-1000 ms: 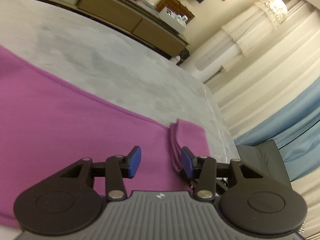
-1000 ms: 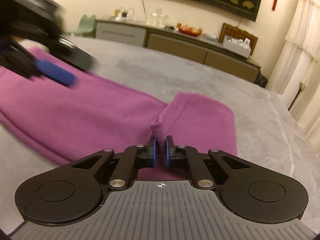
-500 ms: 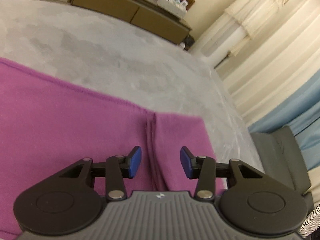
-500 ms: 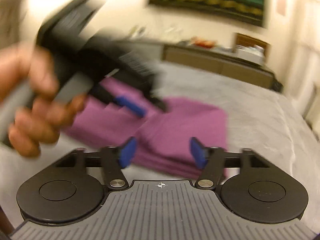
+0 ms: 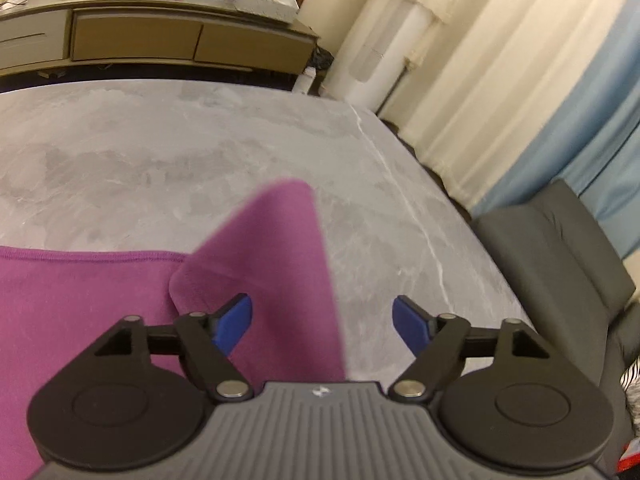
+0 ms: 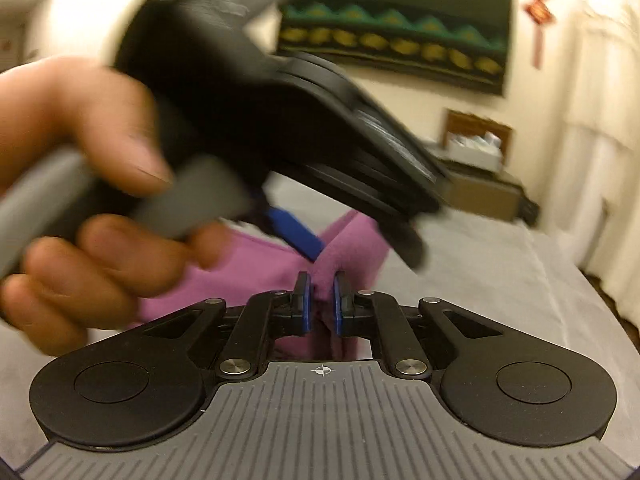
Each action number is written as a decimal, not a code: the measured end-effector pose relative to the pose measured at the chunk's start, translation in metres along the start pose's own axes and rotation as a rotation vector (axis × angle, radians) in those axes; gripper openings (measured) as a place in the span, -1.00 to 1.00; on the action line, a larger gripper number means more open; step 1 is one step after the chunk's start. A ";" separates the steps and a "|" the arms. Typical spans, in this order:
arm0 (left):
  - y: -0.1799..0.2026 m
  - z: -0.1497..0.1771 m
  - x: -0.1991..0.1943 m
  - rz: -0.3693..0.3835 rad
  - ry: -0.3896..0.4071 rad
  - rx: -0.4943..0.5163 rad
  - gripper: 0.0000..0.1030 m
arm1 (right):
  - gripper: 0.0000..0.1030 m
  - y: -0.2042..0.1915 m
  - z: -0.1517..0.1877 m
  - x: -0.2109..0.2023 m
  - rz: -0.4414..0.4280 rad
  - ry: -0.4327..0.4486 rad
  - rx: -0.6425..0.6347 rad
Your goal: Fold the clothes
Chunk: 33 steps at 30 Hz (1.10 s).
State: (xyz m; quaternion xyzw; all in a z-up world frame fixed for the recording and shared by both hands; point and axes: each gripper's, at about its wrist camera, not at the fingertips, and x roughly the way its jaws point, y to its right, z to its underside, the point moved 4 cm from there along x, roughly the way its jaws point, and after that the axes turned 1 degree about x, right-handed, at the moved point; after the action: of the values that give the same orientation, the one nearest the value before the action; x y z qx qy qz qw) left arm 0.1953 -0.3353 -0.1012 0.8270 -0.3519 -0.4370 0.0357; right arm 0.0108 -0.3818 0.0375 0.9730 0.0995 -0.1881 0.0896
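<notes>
A purple garment (image 5: 80, 304) lies on the grey table (image 5: 200, 140). One end of it is lifted into a raised flap (image 5: 284, 248). My left gripper (image 5: 322, 322) is open wide, hovering over the flap, holding nothing. In the right wrist view my right gripper (image 6: 320, 304) is shut on a fold of the purple garment (image 6: 356, 240). The left gripper's body and the hand holding it (image 6: 92, 160) fill the upper left of that view, blurred, with one blue pad (image 6: 296, 232) just above my right fingers.
A low sideboard (image 5: 160, 36) with dishes and a box stands behind the table. White and blue curtains (image 5: 500, 80) hang at the right. A dark grey chair (image 5: 560, 264) stands by the table's right edge.
My right gripper opened, then closed again on the garment's fold and lifted it. My left gripper opened wider and swung right, close over the right gripper.
</notes>
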 end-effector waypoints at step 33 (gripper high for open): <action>-0.266 0.121 -0.261 -0.193 0.411 -0.508 0.06 | -0.26 -0.106 -0.068 0.061 -0.076 -0.084 -0.088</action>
State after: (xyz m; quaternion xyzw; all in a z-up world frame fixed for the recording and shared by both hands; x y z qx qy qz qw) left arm 0.1539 0.0542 -0.0909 0.8919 -0.1374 -0.3364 0.2691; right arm 0.0661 -0.2551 0.0617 0.9548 0.1407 -0.2276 0.1293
